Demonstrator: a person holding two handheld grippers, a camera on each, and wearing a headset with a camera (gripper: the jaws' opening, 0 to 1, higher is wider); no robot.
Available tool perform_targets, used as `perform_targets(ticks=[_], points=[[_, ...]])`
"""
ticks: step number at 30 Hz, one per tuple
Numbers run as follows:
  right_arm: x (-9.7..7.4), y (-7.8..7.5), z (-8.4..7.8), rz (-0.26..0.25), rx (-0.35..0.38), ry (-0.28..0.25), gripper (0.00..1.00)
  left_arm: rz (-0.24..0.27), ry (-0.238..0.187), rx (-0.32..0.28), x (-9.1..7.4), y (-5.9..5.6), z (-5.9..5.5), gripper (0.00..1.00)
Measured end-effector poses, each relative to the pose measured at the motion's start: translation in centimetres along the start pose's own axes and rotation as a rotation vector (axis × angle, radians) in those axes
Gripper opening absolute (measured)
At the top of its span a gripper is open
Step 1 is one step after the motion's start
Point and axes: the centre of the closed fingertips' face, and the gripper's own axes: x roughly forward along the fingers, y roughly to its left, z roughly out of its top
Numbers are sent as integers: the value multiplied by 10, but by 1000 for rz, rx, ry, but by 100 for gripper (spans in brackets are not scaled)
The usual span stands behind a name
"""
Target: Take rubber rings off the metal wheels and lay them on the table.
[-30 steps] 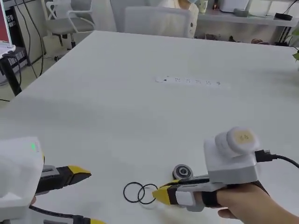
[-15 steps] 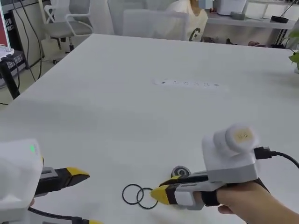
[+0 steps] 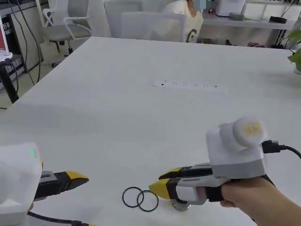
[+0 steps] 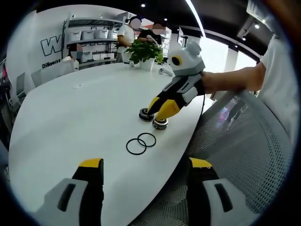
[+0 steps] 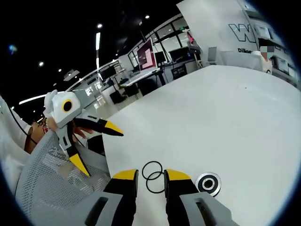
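While both rubber rings [image 3: 140, 198] lie flat, overlapping, the left gripper [image 4: 146, 163] is spread wide. The right gripper [image 5: 150, 175] is narrowly parted, empty.

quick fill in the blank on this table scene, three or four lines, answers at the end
1. ___ black rubber rings lie loose on the table.
2. The left gripper has its jaws wide ___.
3. In the left gripper view, ___ metal wheels sit by the right gripper.
4. The tips of both grippers are ___.
Missing words: two; open; two; yellow
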Motion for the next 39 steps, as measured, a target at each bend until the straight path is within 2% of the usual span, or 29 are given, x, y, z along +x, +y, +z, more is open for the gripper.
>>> perform_targets(ticks=[6,11,20,24,28,31,33,36,39], points=[[-3,1,6,10,-5,-22,20,0,5,0,0,0,-1,69],[-7,2,12,11,-58,-41,22,-4,10,2,0,-1,-1,69],[-21,5,36,18,-153,-132,29,-11,24,15,1,-3,-3,69],[-26,6,40,25,-186,-150,33,-14,28,18,1,-4,-3,69],[-31,5,42,35,-189,-171,34,-15,31,23,1,-4,-3,69],[-34,1,44,27,-166,-170,37,-16,28,24,1,-5,-2,69],[-35,-1,43,25,-137,-162,40,-18,28,25,1,-5,-2,69],[-40,-5,46,7,-155,-186,44,-22,28,30,1,-6,-1,69],[-44,-11,49,-5,-130,-201,49,-32,20,36,0,-8,1,70]])
